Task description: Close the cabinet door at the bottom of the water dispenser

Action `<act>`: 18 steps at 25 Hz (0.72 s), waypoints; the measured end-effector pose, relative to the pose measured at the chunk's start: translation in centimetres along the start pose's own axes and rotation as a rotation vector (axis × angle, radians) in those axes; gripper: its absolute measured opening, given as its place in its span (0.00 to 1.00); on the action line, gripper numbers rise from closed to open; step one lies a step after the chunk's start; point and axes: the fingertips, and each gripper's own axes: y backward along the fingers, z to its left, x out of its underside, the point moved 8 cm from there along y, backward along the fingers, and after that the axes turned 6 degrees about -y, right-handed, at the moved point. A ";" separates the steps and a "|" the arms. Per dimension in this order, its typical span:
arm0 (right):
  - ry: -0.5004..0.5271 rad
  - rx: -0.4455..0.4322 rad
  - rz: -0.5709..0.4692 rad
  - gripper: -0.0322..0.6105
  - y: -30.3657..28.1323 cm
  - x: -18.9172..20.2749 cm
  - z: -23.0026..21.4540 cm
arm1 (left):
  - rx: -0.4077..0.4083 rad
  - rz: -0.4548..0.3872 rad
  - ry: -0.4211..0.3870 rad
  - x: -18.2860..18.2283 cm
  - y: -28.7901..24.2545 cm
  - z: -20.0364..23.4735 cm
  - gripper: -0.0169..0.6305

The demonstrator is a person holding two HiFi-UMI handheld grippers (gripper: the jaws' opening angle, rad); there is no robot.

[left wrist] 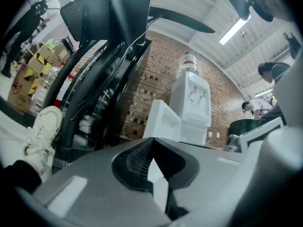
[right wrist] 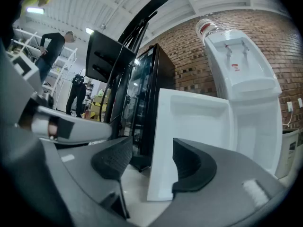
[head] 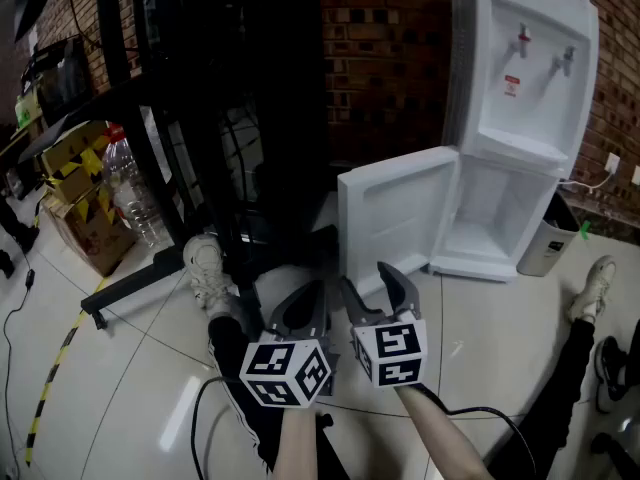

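Observation:
A white water dispenser (head: 525,78) stands against the brick wall. Its bottom cabinet door (head: 395,208) is swung wide open to the left, showing the empty white compartment (head: 495,218). My right gripper (head: 365,280) is open and held level just in front of the door's free edge, with nothing between its pads. In the right gripper view the door (right wrist: 189,126) fills the gap beyond the right gripper (right wrist: 151,150). My left gripper (head: 305,303) is beside it on the left, shut and empty, and its tips (left wrist: 151,143) meet below the distant dispenser (left wrist: 191,103).
A tall black glass-door cabinet (head: 250,98) stands left of the door, with a black stand leg (head: 130,288) on the floor. Water bottles (head: 125,183) and cardboard boxes (head: 85,208) are far left. A grey bin (head: 552,238) sits right of the dispenser. Shoes (head: 205,268) and cables lie near me.

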 end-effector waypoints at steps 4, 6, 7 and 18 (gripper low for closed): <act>0.025 0.067 0.021 0.48 -4.2 0.1 0.2 | -0.062 0.008 0.054 -0.1 0.3 1.3 0.05; 0.041 0.109 0.022 0.48 -5.7 0.2 0.1 | -0.076 0.004 0.047 -0.3 0.3 1.4 0.05; 0.047 0.128 0.021 0.48 -6.4 0.2 0.1 | -0.076 0.006 0.043 -0.3 0.3 1.3 0.05; 0.088 0.258 0.046 0.38 -9.3 1.8 -0.6 | -0.074 0.001 0.060 -0.3 0.0 1.2 0.05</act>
